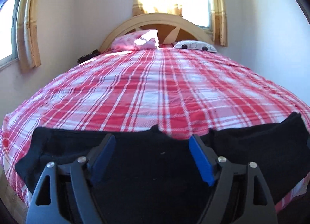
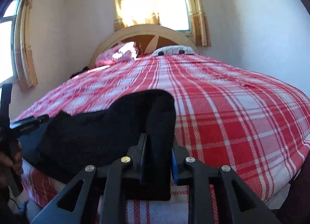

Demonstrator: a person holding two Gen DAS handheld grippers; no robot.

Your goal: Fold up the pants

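My right gripper (image 2: 158, 158) clamps the black pants (image 2: 108, 131) on the bed (image 2: 242, 117). My left gripper (image 1: 151, 158) gapes, empty, above them. Next, I'd say: grab and fold.

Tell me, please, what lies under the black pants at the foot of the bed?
The black pants rest on the red plaid bedspread, which shows all around them. Whatever lies beneath the cloth itself is covered and cannot be seen.
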